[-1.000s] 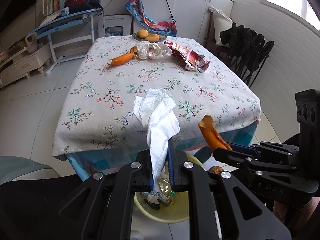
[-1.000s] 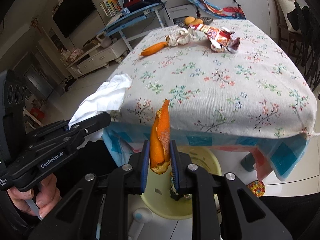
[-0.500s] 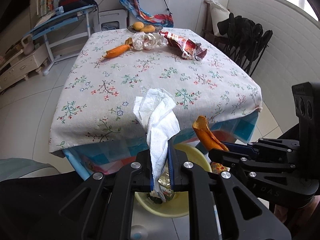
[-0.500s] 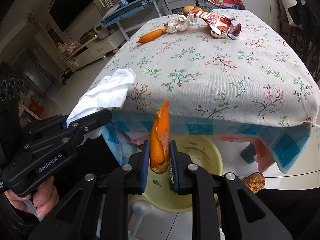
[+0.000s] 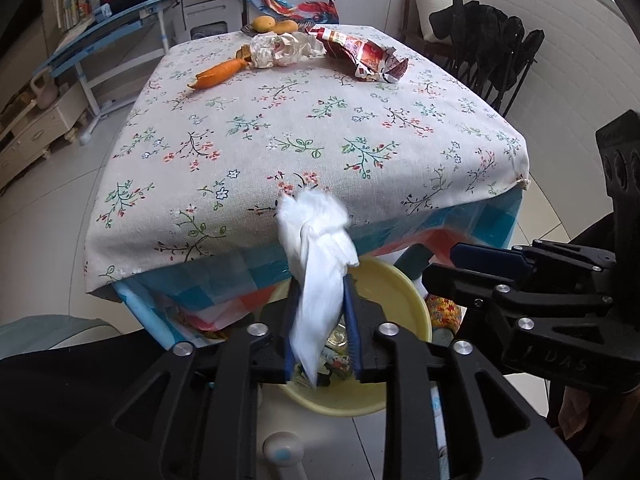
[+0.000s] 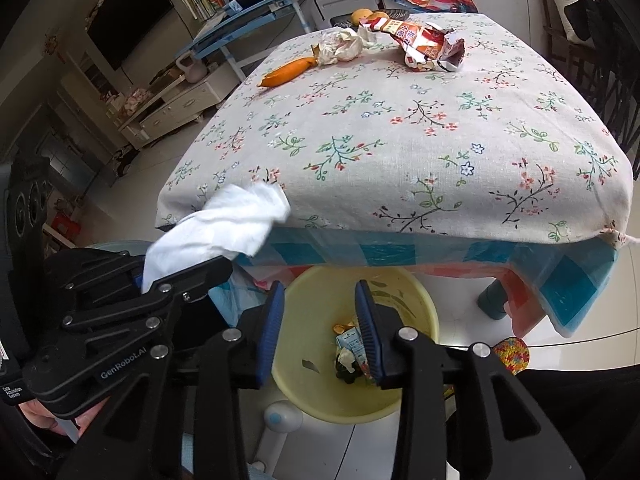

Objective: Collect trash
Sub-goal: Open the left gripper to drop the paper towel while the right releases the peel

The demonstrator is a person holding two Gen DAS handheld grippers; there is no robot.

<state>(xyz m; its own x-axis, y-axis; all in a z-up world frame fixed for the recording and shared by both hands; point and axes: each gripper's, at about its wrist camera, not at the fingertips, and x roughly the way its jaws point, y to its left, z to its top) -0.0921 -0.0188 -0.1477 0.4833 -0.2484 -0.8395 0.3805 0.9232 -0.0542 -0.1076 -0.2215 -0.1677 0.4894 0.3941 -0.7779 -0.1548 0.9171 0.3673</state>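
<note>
Both grippers hang over the yellow bin (image 6: 356, 368) on the floor, just off the near edge of the table (image 5: 320, 128). The right gripper (image 6: 320, 330) is spread wide with nothing between its pads, bin contents showing through the gap. The left gripper (image 5: 318, 328) has its pads parted around the white tissue (image 5: 318, 264); the paper looks blurred and loose, so my read is it's being let go, though I cannot tell if any pad touches it. Drop-off is the step in hand. Next call: clear the tissue, then reach to the table's far edge, where orange peel (image 5: 218, 74), crumpled paper (image 5: 280, 50) and a red snack wrapper (image 5: 360, 58) wait.
</note>
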